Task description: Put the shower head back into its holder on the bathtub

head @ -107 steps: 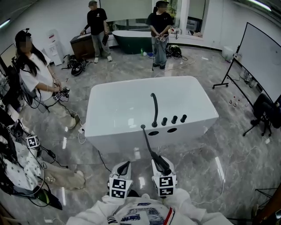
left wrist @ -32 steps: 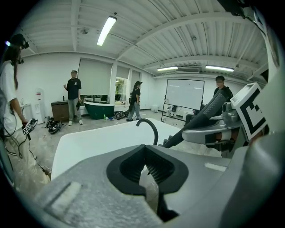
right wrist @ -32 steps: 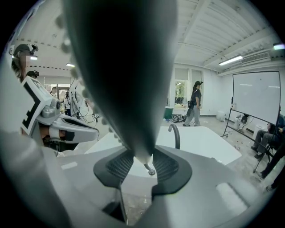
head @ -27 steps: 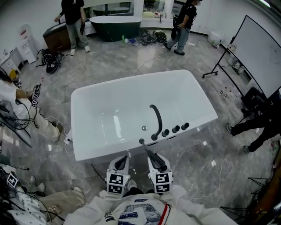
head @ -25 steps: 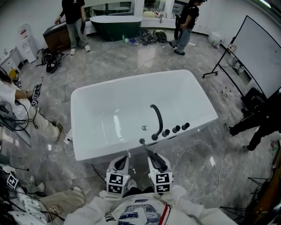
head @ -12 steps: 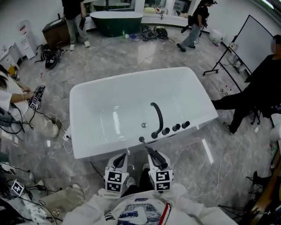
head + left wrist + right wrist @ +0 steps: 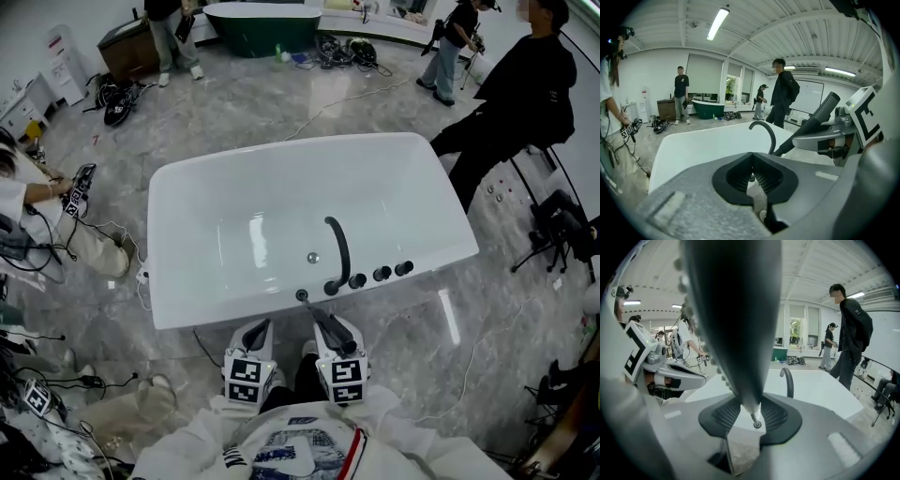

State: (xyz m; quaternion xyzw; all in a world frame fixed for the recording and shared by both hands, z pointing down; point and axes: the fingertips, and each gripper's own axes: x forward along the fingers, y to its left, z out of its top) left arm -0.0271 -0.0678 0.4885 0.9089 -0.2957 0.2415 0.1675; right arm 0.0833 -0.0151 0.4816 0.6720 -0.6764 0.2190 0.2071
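Black and slim, the shower head [image 7: 317,317] is a stiff wand, and it sits in the right claw [image 7: 333,336], whose pads are closed on its thicker part. Its narrow end points ahead over the near rim of the white bathtub [image 7: 169,202]. In the right gripper view it fills the middle of the frame, tapering to a small round tip just past the pads.

The left claw [image 7: 258,328] hovers beside it, with its pads together and nothing between them.

Ahead on the tub's near rim stand the curved black faucet [image 7: 337,248] and a row of black knobs [image 7: 382,274]. The wand's tip lies just left of the faucet's base. I cannot pick out the holder itself with certainty; it is probably on that same stretch of rim.

The wand looks rigid and fairly light, so it should not bend or sag. Its smooth, glossy skin looks slippery, and a round, tapered body can twist or slide forward between flat pads. Gripping the thicker part, well back from the tip, seems right: it leaves the narrow end free to enter the holder. A firm squeeze should do no harm. The empty left claw could steady the shaft if it starts to roll. Whether a hose trails from it I cannot tell.
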